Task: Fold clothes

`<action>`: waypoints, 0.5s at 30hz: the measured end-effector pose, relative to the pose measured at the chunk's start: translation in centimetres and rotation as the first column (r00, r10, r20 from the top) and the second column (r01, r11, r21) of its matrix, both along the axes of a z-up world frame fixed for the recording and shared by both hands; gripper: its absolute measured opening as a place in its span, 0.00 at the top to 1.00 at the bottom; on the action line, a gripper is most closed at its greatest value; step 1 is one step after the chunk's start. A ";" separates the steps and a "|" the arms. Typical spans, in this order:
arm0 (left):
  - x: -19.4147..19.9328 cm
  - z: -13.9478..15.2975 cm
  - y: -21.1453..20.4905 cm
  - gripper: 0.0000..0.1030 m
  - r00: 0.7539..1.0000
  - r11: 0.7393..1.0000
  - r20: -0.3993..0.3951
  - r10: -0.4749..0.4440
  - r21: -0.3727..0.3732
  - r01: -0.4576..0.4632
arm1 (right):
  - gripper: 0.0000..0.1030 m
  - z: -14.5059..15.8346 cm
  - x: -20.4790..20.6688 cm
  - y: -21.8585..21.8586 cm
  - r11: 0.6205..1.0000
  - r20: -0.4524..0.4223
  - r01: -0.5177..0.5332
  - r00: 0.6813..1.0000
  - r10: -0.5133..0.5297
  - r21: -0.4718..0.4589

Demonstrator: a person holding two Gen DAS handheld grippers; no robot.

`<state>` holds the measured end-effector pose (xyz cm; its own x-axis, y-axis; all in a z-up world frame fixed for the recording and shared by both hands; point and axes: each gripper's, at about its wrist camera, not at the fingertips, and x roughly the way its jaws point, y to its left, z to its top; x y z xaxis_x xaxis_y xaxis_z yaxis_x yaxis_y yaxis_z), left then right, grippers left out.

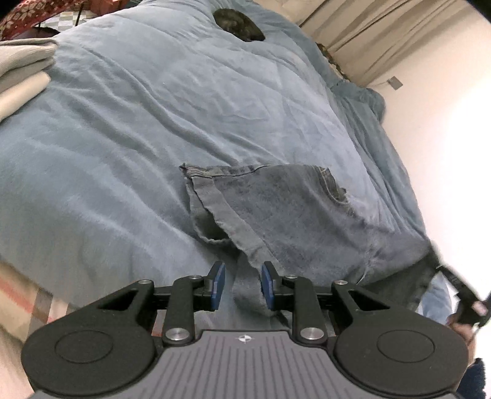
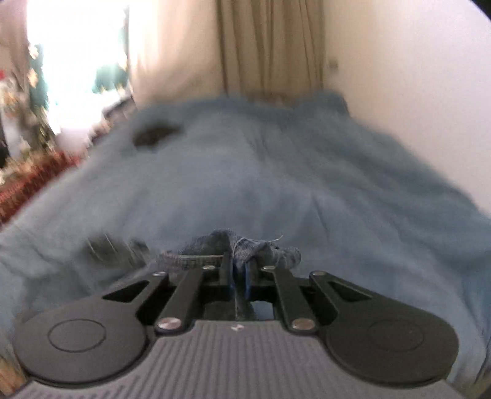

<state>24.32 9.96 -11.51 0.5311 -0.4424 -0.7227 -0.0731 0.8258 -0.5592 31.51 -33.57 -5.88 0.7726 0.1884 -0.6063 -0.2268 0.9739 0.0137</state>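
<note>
Jeans (image 1: 276,208) lie partly folded on the blue blanket (image 1: 138,122) of the bed, near its edge by the wall (image 1: 445,153), one strip of denim trailing down between the blue pads (image 1: 218,287) of the left gripper (image 1: 242,285), whose jaws stand apart without pressing it. Right gripper (image 2: 240,276) is clamped on a bunched edge of the jeans. Farther off, a dark object (image 1: 239,23) rests on the blanket and folded beige cloth (image 1: 21,70) sits at its side.

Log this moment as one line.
left gripper: open, over jeans | right gripper: shut on jeans | surface: blue bedspread
</note>
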 end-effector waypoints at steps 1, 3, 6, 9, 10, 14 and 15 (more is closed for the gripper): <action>0.6 0.0 -0.2 0.72 1.000 1.000 0.004 -0.011 0.013 0.011 | 0.92 -1.3 0.3 -0.1 1.000 -0.030 0.013 0.999 -0.014 -0.016; 1.9 0.2 -0.8 0.62 0.998 0.997 0.033 -0.046 0.064 0.043 | 0.91 -3.2 0.4 -0.6 0.999 -0.056 0.034 0.998 -0.034 -0.008; 4.4 0.6 -1.9 0.52 0.991 0.985 0.081 -0.108 0.145 0.095 | 0.88 -4.7 0.4 -1.3 0.997 -0.089 0.057 0.995 -0.053 0.045; 7.8 0.4 -3.0 0.46 0.977 0.965 0.128 -0.170 0.221 0.139 | 0.87 -5.5 0.4 -1.7 0.995 -0.105 0.063 0.993 -0.055 0.078; 9.1 0.2 -3.4 0.45 0.972 0.959 0.138 -0.191 0.238 0.155 | 0.86 -5.7 0.5 -1.7 0.994 -0.109 0.064 0.993 -0.054 0.084; 14.1 -1.7 -5.6 0.33 0.918 0.916 0.169 -0.358 0.256 0.310 | 0.86 -5.7 1.2 -1.8 0.994 -0.123 0.061 0.991 -0.050 0.089; 15.0 -2.3 -6.2 0.33 0.904 0.894 0.158 -0.397 0.288 0.342 | 0.86 -5.6 1.4 -1.7 0.994 -0.127 0.062 0.991 -0.050 0.093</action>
